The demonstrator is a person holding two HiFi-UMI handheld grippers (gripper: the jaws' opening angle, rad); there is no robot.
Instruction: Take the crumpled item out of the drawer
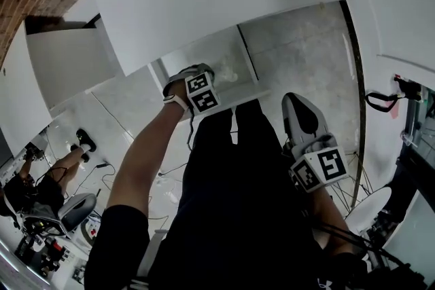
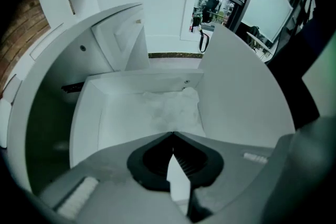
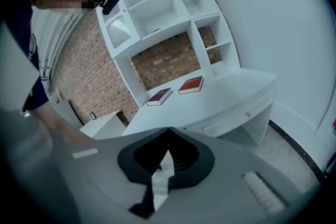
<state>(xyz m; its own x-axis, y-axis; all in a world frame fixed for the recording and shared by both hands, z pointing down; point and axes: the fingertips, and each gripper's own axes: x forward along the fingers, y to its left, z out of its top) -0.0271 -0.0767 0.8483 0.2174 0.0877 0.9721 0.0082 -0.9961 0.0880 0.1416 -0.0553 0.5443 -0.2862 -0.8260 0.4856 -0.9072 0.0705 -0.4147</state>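
Inside the drawer, the crumpled item lies just beyond the left gripper's closed jaws; right gripper's jaws closed, empty.

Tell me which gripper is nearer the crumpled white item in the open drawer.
Left. The left gripper hangs right over the crumpled item in the drawer, jaws shut. The right gripper is held back beside the person's leg.
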